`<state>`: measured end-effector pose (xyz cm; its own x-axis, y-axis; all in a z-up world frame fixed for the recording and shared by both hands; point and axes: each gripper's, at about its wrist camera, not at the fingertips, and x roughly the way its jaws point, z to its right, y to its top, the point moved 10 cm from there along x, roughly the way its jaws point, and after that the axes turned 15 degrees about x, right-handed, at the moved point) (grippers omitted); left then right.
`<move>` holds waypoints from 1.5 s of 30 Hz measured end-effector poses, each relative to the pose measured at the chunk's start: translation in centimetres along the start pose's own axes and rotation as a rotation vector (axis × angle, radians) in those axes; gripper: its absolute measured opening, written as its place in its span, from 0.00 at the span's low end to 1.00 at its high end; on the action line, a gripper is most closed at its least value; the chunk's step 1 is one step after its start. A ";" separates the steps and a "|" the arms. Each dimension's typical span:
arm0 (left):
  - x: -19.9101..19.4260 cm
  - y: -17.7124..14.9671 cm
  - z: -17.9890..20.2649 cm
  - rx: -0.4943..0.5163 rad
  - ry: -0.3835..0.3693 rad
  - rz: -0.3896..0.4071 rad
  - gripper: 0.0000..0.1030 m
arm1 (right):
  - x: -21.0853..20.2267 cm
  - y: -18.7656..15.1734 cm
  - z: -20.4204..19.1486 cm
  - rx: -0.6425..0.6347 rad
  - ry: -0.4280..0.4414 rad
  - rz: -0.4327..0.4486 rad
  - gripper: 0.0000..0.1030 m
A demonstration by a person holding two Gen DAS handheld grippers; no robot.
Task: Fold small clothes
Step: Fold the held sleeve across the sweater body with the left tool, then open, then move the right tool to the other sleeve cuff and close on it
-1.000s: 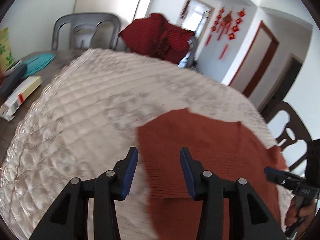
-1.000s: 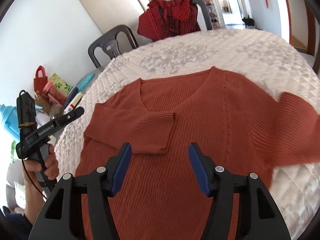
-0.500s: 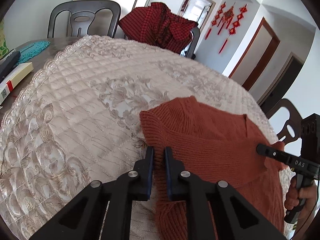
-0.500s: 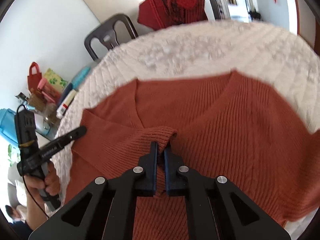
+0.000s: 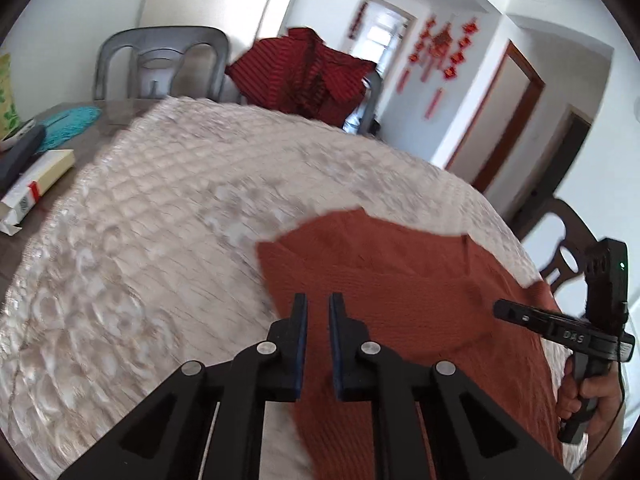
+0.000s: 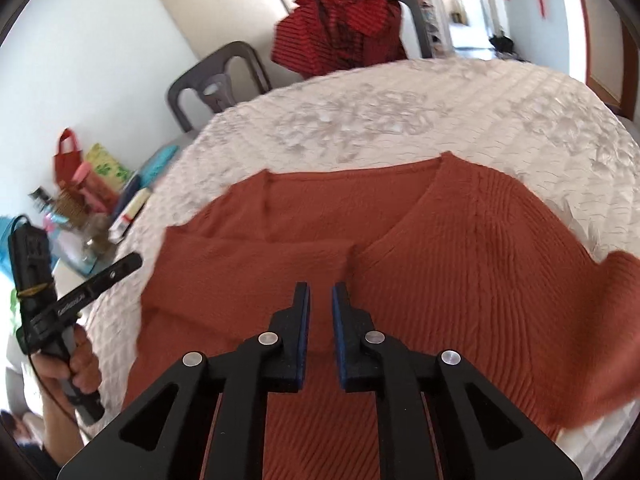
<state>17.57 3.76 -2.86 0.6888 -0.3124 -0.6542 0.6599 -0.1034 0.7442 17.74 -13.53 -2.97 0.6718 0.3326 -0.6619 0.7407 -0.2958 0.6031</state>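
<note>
A rust-orange knit sweater (image 6: 460,280) lies front-up on the quilted table cover (image 6: 380,120). One sleeve (image 6: 248,264) is folded across the chest, with its cuff (image 6: 336,252) just ahead of my right gripper (image 6: 321,290). The right jaws are opening with a narrow gap and no cloth pinched between them. My left gripper (image 5: 318,300) hovers over the sweater's (image 5: 400,280) left edge, jaws almost together, and no fold rises into them. Each gripper shows at the edge of the other's view: the right gripper (image 5: 504,310), the left gripper (image 6: 134,260), each held by a hand.
A dark red striped garment (image 5: 304,72) hangs over a chair behind the table. A grey plastic chair (image 5: 160,64) stands far left, a dark wooden chair (image 5: 560,232) at right. A white box (image 5: 36,188), a teal mat (image 5: 72,120) and bags (image 6: 80,168) crowd the table's left side.
A second ago both grippers stood wide open. Half a second ago the left pinched the sweater's bunched edge and the right pinched the cuff. Now both have drawn back and the cloth lies flat.
</note>
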 end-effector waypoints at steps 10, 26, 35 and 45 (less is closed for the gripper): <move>0.5 -1.9 1.3 0.045 0.041 -0.075 0.12 | -0.5 -2.0 1.0 -0.046 -0.046 -0.015 0.11; -1.9 -4.0 4.6 0.094 0.023 -0.074 0.32 | -6.8 -4.9 6.7 0.088 -0.049 0.070 0.31; -2.9 -3.1 8.3 0.147 0.009 -0.033 0.50 | -10.7 -4.6 11.2 0.219 -0.095 0.174 0.35; -0.8 -3.1 9.4 0.177 0.036 -0.064 0.56 | -13.4 -3.0 18.5 0.417 -0.186 0.281 0.36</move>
<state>12.16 -4.50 -3.33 0.6596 -0.2662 -0.7029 0.6416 -0.2878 0.7110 6.60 -33.66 -4.20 0.8056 0.0361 -0.5914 0.4462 -0.6937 0.5655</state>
